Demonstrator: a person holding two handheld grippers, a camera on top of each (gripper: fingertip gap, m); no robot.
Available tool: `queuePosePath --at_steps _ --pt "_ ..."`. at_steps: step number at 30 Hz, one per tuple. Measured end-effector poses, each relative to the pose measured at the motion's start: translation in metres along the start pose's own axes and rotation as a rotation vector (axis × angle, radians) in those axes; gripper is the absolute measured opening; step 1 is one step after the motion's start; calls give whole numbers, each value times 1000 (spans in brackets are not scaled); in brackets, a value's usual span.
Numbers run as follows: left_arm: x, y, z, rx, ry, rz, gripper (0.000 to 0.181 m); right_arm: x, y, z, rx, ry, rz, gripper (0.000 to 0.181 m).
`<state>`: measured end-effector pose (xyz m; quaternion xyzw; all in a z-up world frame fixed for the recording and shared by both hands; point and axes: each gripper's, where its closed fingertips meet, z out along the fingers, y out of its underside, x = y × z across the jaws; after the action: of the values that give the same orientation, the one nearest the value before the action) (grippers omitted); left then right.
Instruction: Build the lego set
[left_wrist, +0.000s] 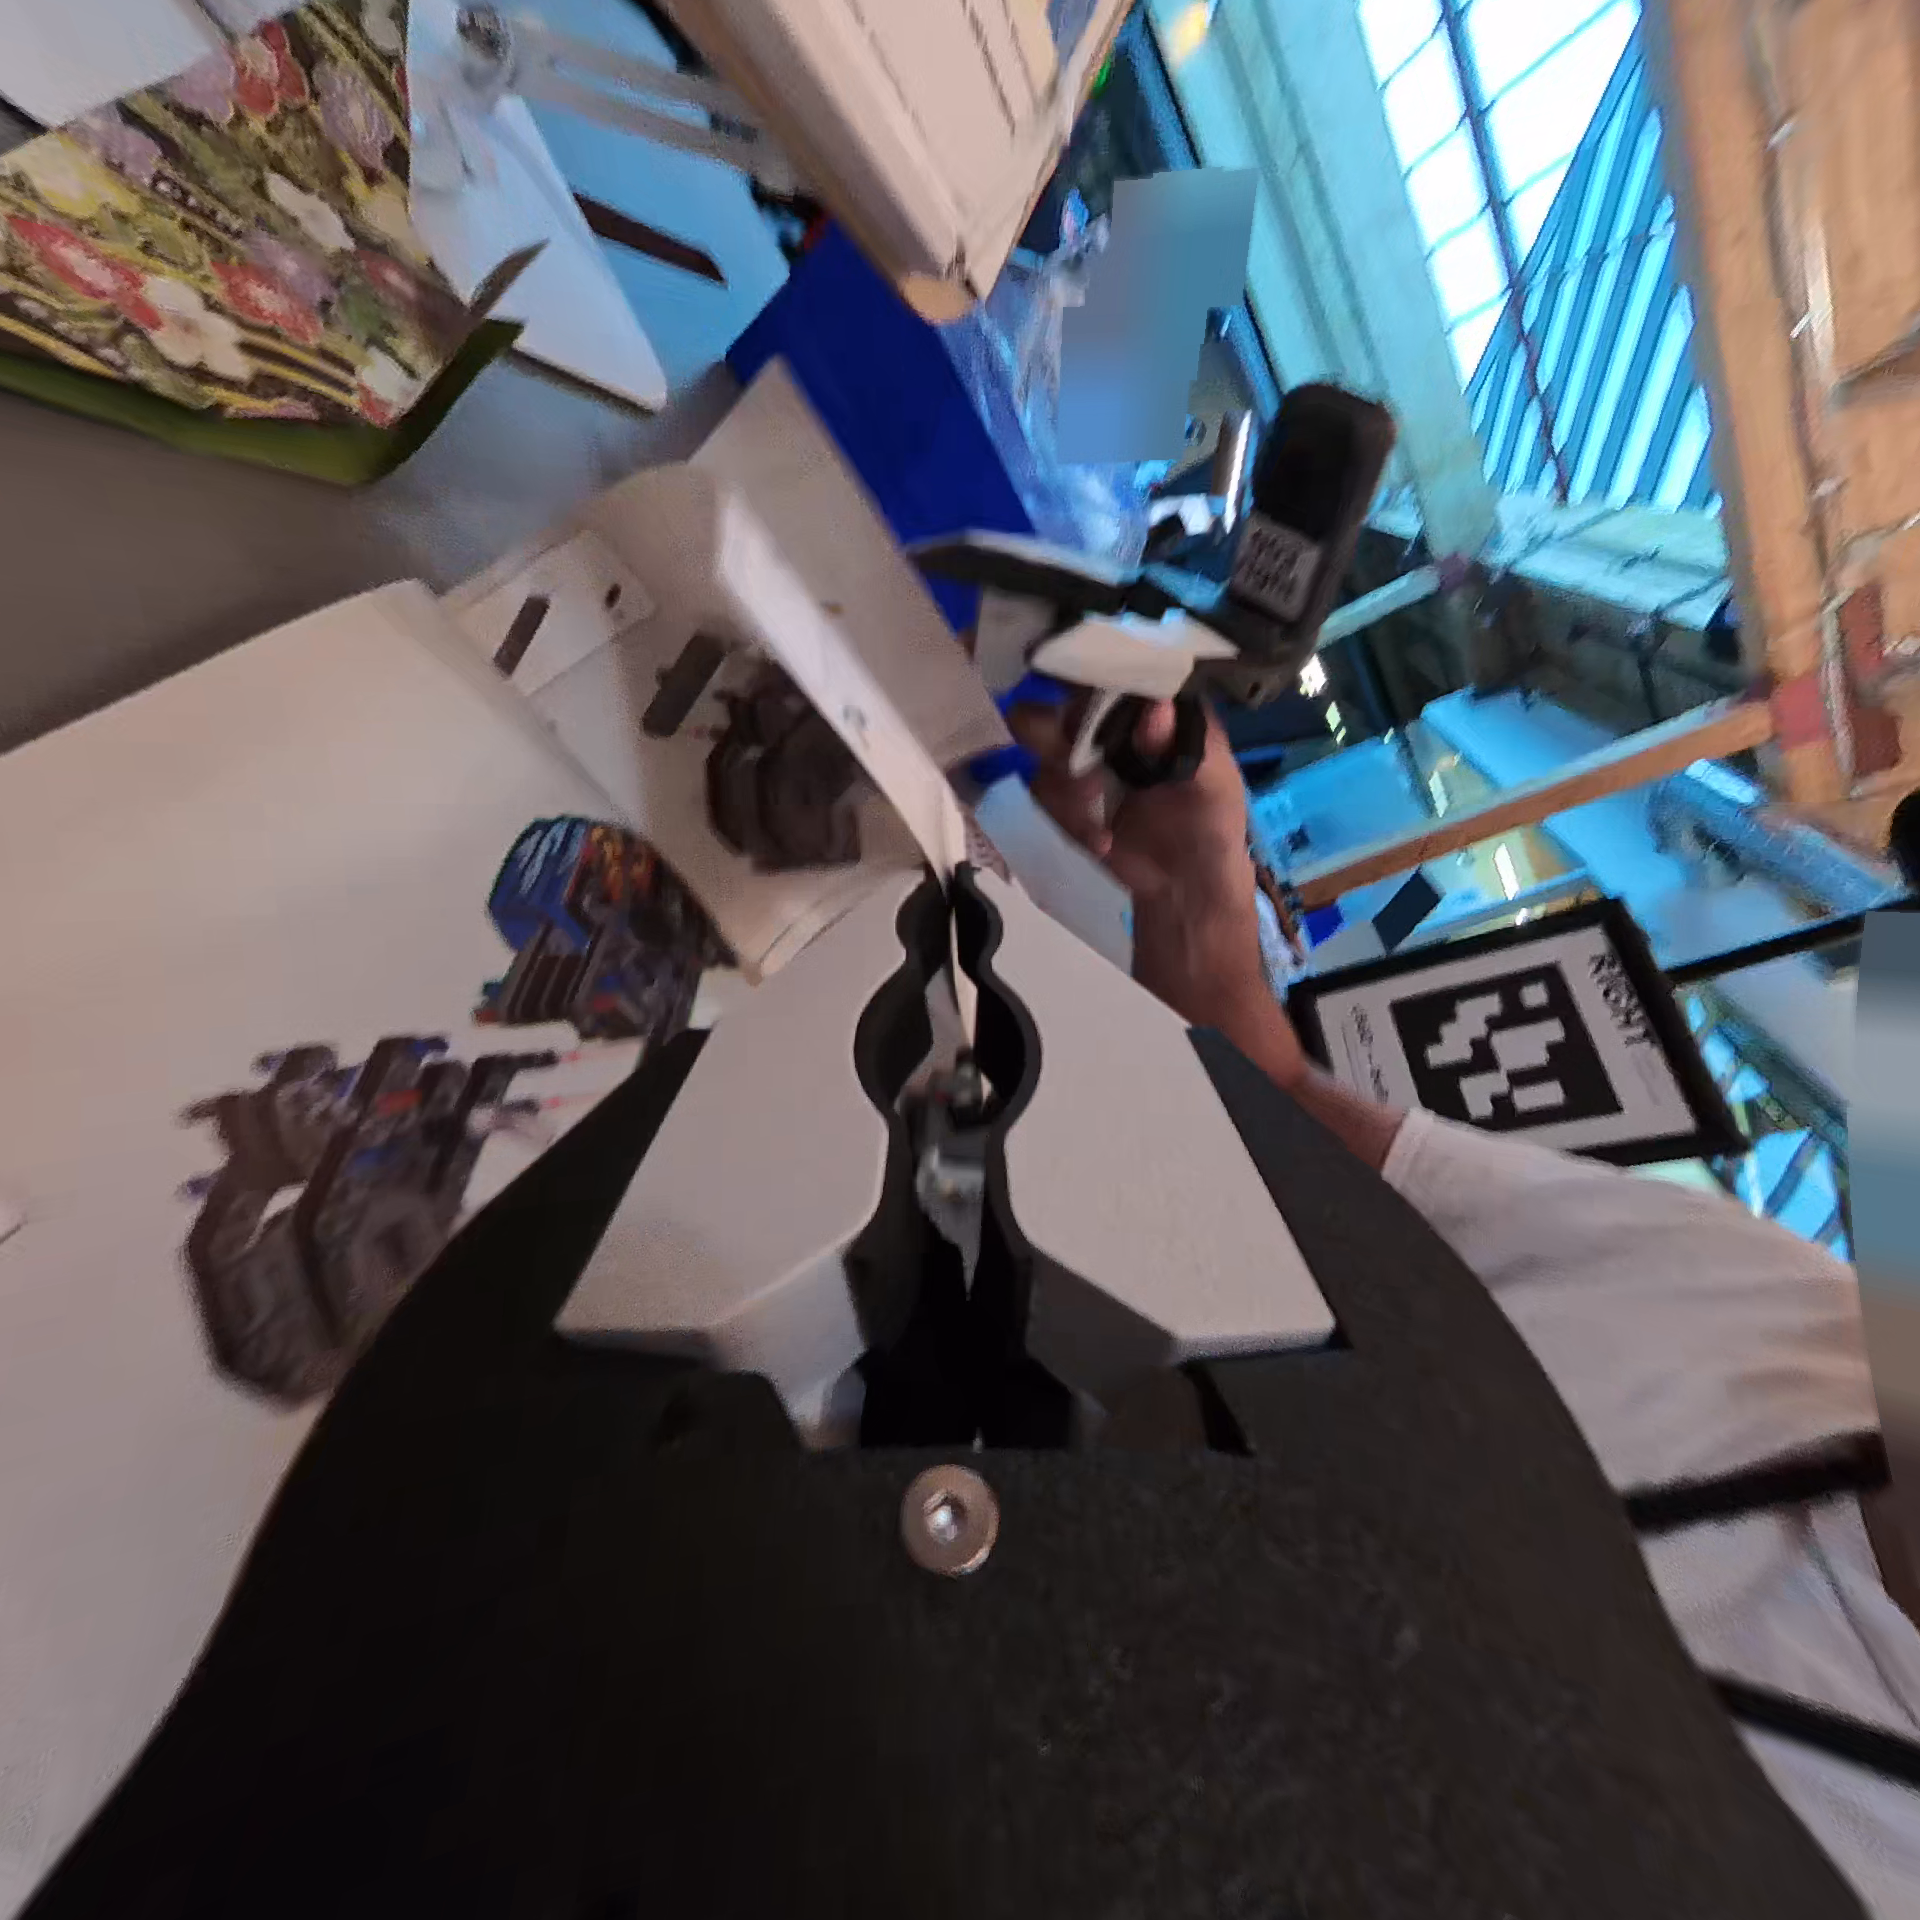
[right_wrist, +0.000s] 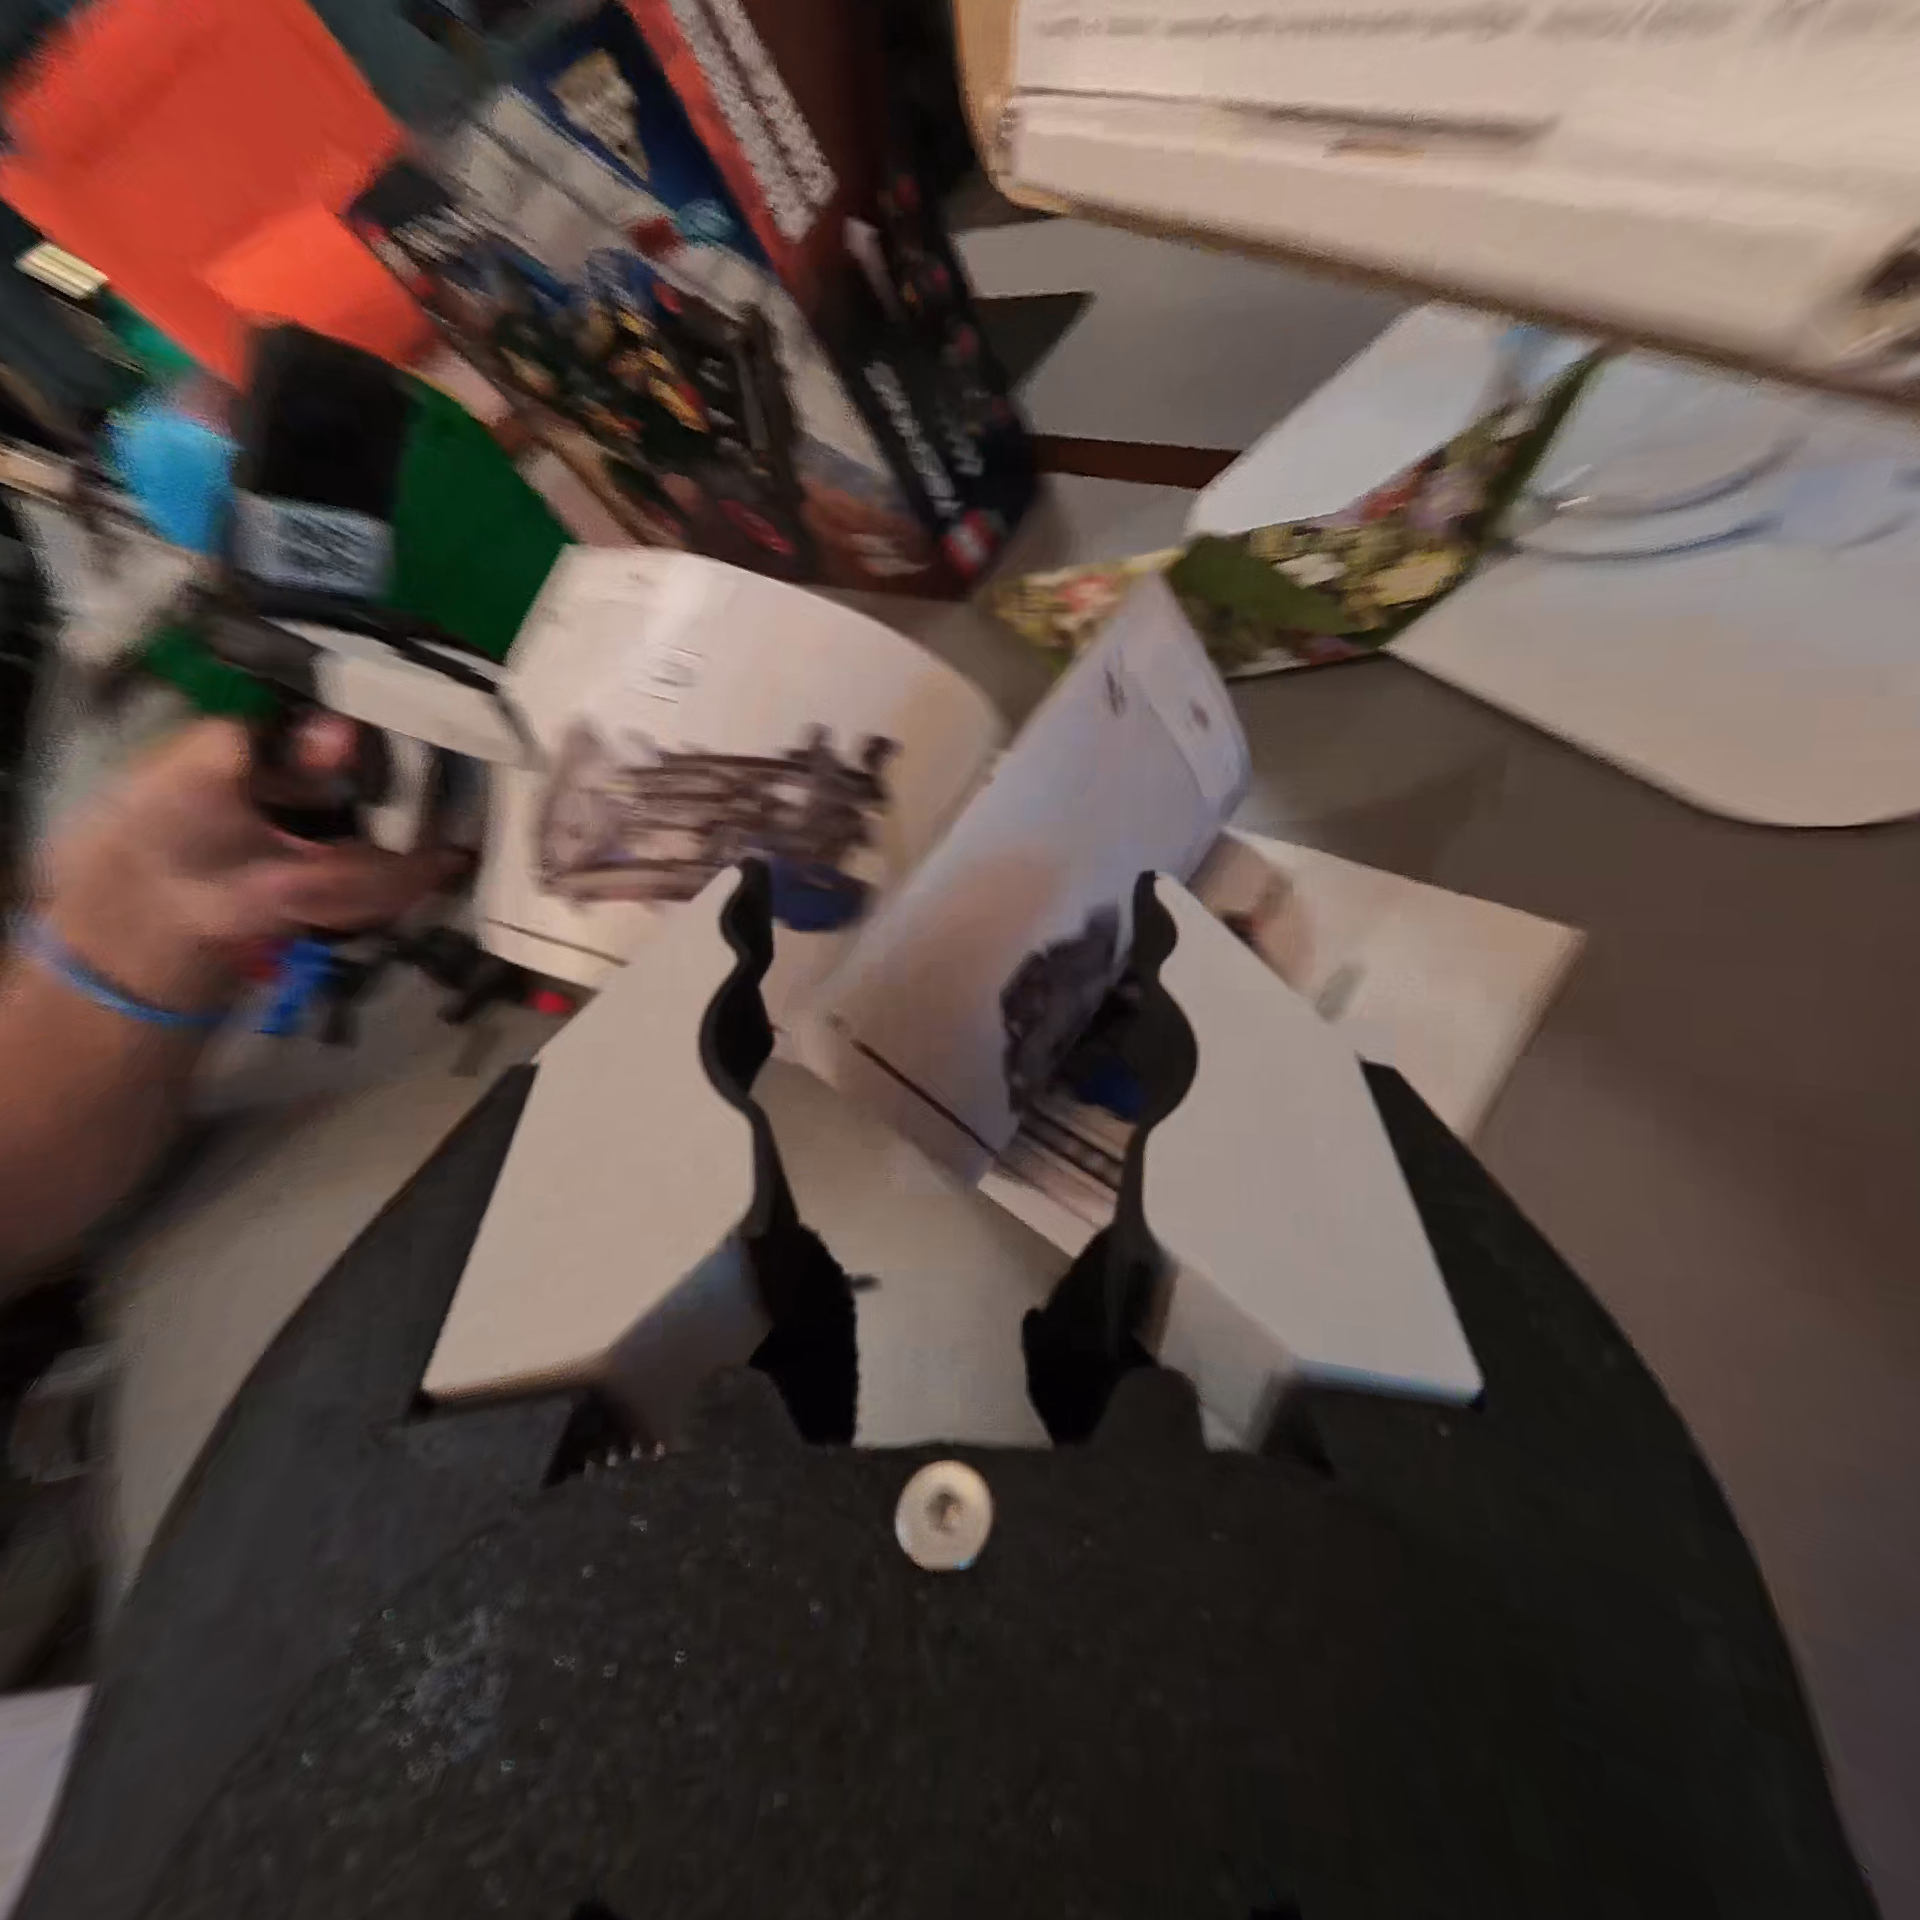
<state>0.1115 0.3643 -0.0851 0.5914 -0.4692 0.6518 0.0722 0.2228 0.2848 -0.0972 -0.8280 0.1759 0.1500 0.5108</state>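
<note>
The instruction booklet (right_wrist: 727, 727) lies open on the grey table (right_wrist: 1662, 1039). One page (left_wrist: 831, 665) stands up, its edge running away from the left gripper (left_wrist: 954, 904), which pinches it closed. The right gripper (right_wrist: 945, 904), jaws apart and empty, is just before that page.

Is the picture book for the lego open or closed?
Open. The white instruction booklet lies spread, and one page stands lifted, pinched in the shut left claw. The right claw is open.

open booklet (right_wrist: 727, 727) lies on table (right_wrist: 1662, 1039), boxes (right_wrist: 727, 364) behind it.
</note>
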Motion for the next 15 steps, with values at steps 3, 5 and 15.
queuePosePath --at_steps 3,5,15 --pt "-4 3 -38 -101 -78 21 0 39 -12 -35 -25 391 -293 70" --pt "-8 2 -59 -144 -117 -12 0 29 -12 -32 -40 391 -398 47" --pt "-88 25 -112 -339 -574 12 0 21 76 53 -429 288 -682 0"
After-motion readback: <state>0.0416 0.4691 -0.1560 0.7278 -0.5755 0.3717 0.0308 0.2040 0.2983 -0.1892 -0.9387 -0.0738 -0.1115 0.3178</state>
